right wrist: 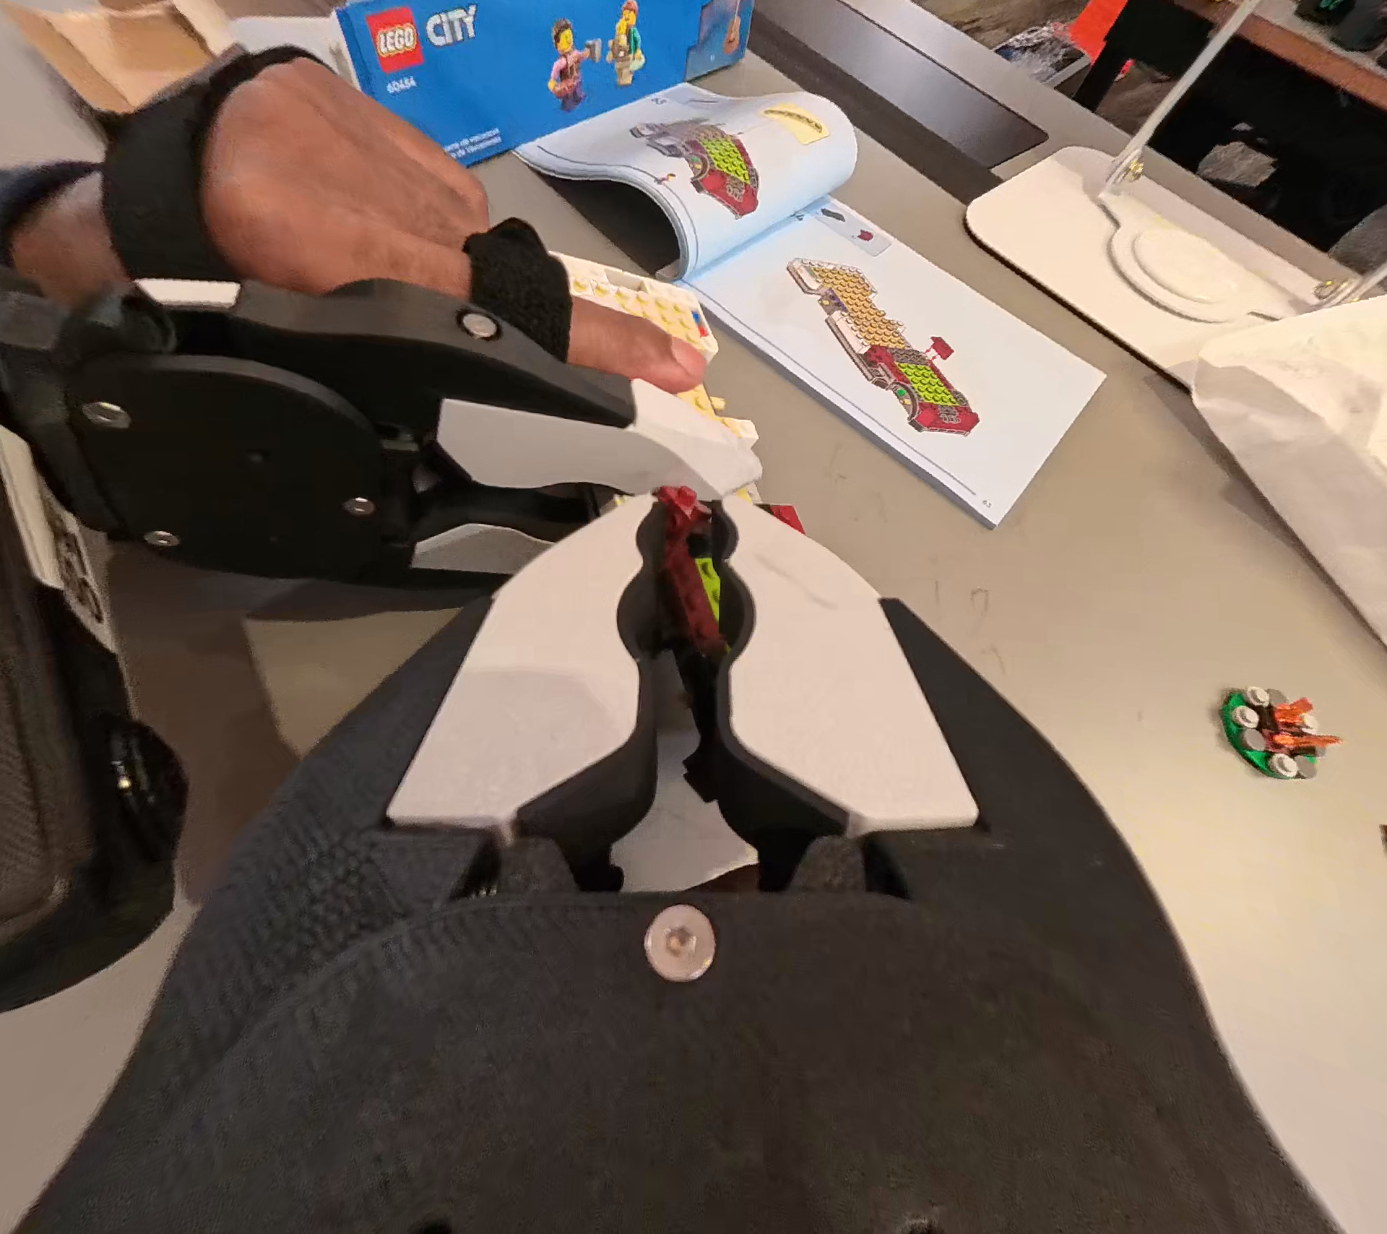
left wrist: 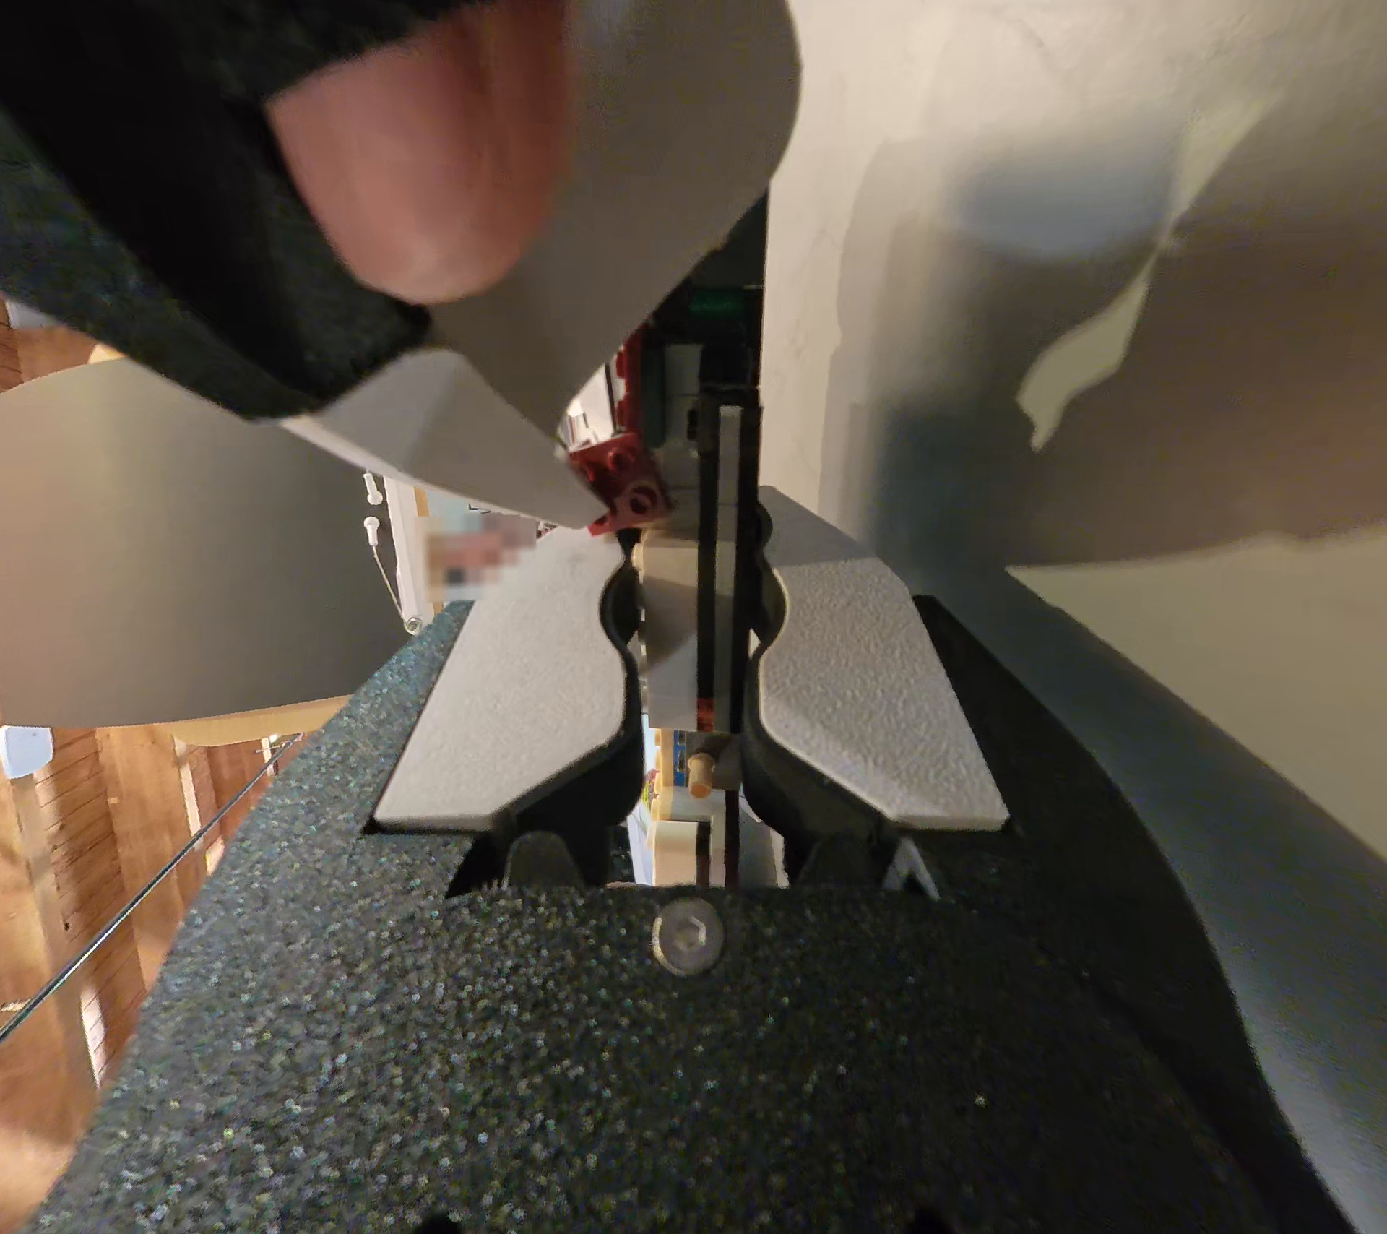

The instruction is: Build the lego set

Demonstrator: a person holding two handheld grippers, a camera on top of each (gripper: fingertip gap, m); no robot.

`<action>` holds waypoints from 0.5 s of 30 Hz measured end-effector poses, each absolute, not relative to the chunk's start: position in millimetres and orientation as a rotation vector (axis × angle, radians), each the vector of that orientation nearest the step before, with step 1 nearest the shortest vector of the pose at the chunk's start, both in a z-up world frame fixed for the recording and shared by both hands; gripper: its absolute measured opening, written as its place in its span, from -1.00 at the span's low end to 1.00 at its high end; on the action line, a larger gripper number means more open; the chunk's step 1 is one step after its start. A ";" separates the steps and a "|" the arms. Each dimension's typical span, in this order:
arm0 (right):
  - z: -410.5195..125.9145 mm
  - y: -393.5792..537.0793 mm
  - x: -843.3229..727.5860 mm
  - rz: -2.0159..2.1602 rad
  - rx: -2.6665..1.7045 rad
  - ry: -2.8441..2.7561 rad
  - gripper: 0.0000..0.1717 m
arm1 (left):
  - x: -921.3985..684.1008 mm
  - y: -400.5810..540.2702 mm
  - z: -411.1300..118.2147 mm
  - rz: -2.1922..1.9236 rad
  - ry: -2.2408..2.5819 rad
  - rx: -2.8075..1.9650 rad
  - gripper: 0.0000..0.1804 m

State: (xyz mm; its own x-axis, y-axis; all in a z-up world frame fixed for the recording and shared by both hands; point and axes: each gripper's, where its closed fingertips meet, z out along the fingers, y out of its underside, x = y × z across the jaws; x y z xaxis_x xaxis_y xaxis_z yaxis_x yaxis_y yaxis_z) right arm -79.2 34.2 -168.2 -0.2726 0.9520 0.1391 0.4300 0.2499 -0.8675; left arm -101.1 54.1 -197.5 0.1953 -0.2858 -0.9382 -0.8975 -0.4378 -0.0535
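The left hand-held gripper [left wrist: 694, 567] is clamped on a toy-brick assembly of white, black and grey plastic plates [left wrist: 687, 597]. It holds that edge-on, with both white fingers [left wrist: 540, 672] pressed against its sides, so the jaws stand only as wide as the stack is thick.

The right hand-held gripper [right wrist: 687, 507] comes in from the left of that view, and its white tip touches a small dark red studded plastic brick [left wrist: 627, 496] at the far end of the build. In its own view the jaws are nearly closed around a narrow dark red and lime green brick piece [right wrist: 694, 586]. It looks pinched at the tips, though contact lower down is hard to judge.

Handling-wise this stuff is probably light, rigid and a bit slick, and stud joints may pop if twisted, so gripping flat faces seems safest.

Further off on the grey worktop [right wrist: 1051, 635] lie an open light blue instruction booklet [right wrist: 863, 327], a blue cardboard toy box [right wrist: 555, 19] and a small green round brick piece with orange flames [right wrist: 1272, 732].
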 end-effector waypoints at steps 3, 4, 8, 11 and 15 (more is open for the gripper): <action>-169.9 32.9 -78.8 0.911 -1.228 -1.841 -0.87 | -100.9 53.9 -197.6 1.236 1.099 -1.848 -0.72; -170.0 32.9 -78.5 0.904 -1.219 -1.845 -0.87 | -100.4 53.9 -197.7 1.234 1.099 -1.848 -0.72; -169.5 33.9 -77.6 0.897 -1.198 -1.859 -0.87 | -99.5 53.8 -197.9 1.234 1.100 -1.847 -0.72; -167.3 34.5 -78.2 0.958 -1.243 -1.834 -0.87 | -100.0 53.7 -196.8 1.238 1.094 -1.846 -0.72; -158.8 36.4 -80.6 1.076 -1.326 -1.732 -0.88 | -99.5 53.7 -196.6 1.234 1.088 -1.848 -0.72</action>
State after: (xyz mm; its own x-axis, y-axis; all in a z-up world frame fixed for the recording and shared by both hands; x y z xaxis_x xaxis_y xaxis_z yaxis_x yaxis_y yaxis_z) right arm -80.6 36.4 -158.8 -0.2363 0.9709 0.0399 0.3948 0.1334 -0.9090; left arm -99.5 53.7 -196.6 0.2106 -0.2772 -0.9374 -0.8951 -0.4403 -0.0709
